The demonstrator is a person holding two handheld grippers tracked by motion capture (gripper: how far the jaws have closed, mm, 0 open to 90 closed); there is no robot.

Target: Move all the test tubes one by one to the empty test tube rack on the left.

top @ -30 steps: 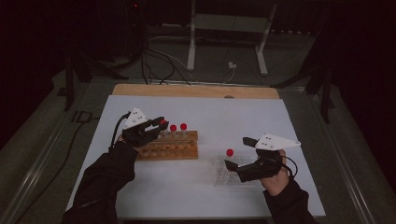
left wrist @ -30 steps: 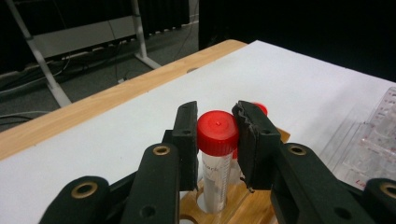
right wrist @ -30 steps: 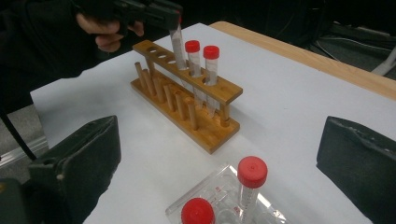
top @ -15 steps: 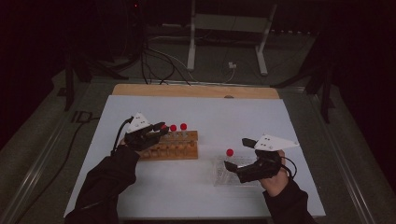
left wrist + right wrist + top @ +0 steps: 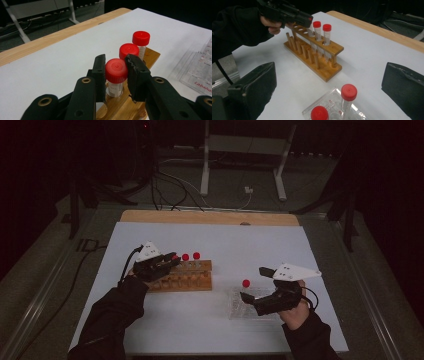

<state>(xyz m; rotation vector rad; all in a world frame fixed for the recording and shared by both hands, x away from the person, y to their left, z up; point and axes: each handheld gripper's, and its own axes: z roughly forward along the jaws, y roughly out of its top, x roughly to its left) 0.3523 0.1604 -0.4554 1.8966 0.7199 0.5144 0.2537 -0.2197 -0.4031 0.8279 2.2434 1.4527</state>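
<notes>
A wooden tube rack stands left of the table's middle. My left gripper is shut on the red cap of a tube that sits upright in a rack hole. Two more red-capped tubes stand in the holes just beyond it. My right gripper is open, its jaws wide apart above a clear plastic tray. The tray holds two red-capped tubes.
The white table top has a wooden strip along its far edge. Beyond it are cables and a metal stand on the dark floor. The tray also lies at the right edge of the left gripper view.
My left gripper has shifted slightly right and down onto the rack with the tube. The right gripper has barely moved.
</notes>
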